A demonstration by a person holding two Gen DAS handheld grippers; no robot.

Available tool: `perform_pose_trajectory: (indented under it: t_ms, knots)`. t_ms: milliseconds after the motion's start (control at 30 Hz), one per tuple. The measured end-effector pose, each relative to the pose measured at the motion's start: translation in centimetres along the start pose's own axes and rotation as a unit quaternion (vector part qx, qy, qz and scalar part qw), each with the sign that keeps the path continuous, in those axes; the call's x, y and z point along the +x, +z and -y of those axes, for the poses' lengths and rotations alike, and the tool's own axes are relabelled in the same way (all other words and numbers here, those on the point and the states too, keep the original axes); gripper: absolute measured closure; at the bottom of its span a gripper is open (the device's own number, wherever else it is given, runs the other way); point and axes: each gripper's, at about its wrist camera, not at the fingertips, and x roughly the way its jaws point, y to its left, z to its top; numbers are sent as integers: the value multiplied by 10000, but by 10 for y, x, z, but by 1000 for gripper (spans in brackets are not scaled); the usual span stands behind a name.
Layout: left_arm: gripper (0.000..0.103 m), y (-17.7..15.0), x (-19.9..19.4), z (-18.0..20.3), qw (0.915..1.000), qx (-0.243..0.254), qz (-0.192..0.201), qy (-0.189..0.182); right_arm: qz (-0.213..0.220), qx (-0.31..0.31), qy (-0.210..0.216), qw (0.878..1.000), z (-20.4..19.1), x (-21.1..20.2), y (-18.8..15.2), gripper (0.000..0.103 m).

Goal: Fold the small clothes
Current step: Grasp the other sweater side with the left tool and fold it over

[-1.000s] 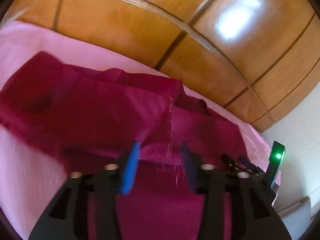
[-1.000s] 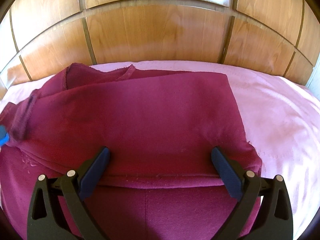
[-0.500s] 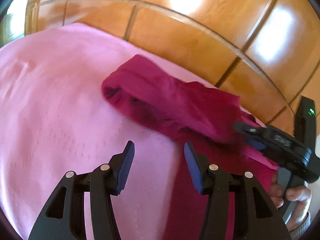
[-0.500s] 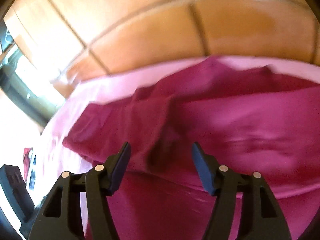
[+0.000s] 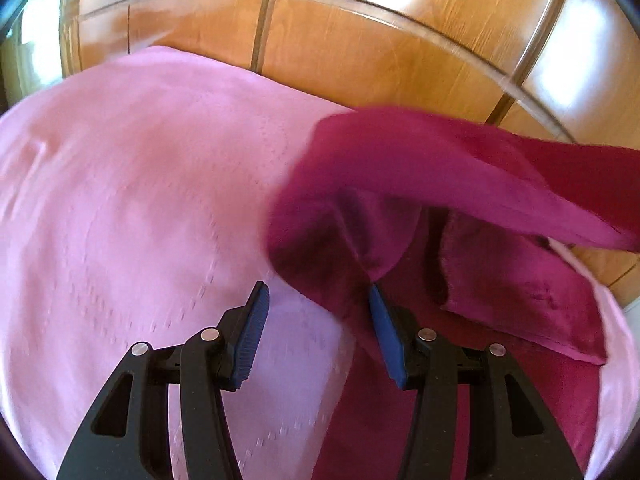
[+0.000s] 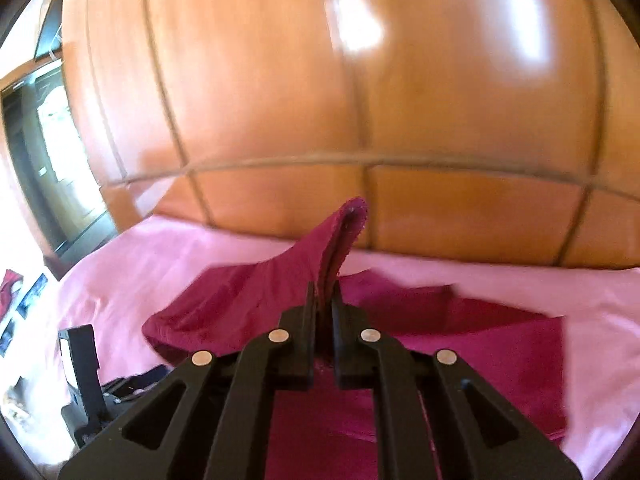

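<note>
Pink bedsheet [image 5: 120, 200]: right tongs [image 6: 324, 300] pinch maroon garment [image 6: 248, 304]; left tongs [image 5: 316, 320] gape beside it.

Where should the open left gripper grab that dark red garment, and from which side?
Judging by its pose, the drooping fold of the garment just ahead of the left gripper, approached from the bare pink sheet side. That edge stands lifted off the bed because the right gripper pinches another part up.

We see a soft matt magenta cloth garment [image 5: 452, 168] on a smooth pink bedsheet [image 5: 140, 184], beneath glossy varnished wood panelling [image 6: 280, 92].
</note>
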Motion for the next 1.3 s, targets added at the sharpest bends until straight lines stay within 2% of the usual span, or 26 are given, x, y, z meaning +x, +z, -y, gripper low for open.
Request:
perform_pose_trajectory:
  t_ms: [133, 200, 267, 367, 500, 633, 700, 767, 800, 900, 933, 967, 1067, 1167, 1233, 1300]
  knots:
    - [54, -3, 1, 0, 9998, 106, 16, 192, -45, 291, -493, 9984, 56, -17, -21, 98]
    - [65, -4, 3, 4, 9997, 175, 13, 141, -202, 502, -630, 9965, 78, -15, -34, 98]
    - [81, -7, 1, 9, 9996, 258, 20, 64, -428, 719, -800, 9933, 99, -8, -52, 98]
    - [89, -13, -2, 19, 9984, 553, 73, 84, -745, 959, -1074, 9868, 118, 11, -78, 98]
    - [89, -21, -4, 26, 9957, 909, 98, 156, -1089, 1353, -1206, 9774, 140, 29, -106, 98]
    - [89, -24, -15, 24, 9940, 1087, 80, -35, -993, 1650, -1011, 9761, 153, 24, -108, 96]
    - [84, -26, -34, 19, 9931, 1089, 259, -352, -945, 1719, -1015, 9753, 160, 18, -109, 88]
    - [75, -27, -50, 16, 9920, 1072, 500, -451, -825, 1753, -1034, 9756, 158, 4, -106, 79]
    - [74, -25, -60, 14, 9907, 1048, 652, -573, -750, 1762, -1061, 9757, 157, -2, -105, 69]
    - [74, -17, -75, 19, 9870, 1015, 902, -854, -510, 1701, -976, 9793, 147, -21, -99, 63]
    - [69, -14, -75, 24, 9859, 1051, 921, -922, -486, 1658, -896, 9809, 139, -24, -97, 59]
    - [60, -10, -72, 32, 9851, 1110, 905, -957, -513, 1565, -783, 9832, 130, -23, -96, 58]
    - [60, -9, -54, 51, 9847, 1271, 637, -1006, -676, 1286, -630, 9874, 105, -5, -95, 55]
    - [60, -22, -26, 64, 9853, 1482, 202, -830, -880, 1118, -693, 9874, 95, 17, -107, 48]
    - [59, -37, -7, 68, 9838, 1655, -118, -671, -846, 899, -823, 9889, 92, 23, -115, 47]
    - [59, -45, -6, 70, 9823, 1787, 12, -564, -800, 820, -847, 9898, 92, 28, -119, 46]
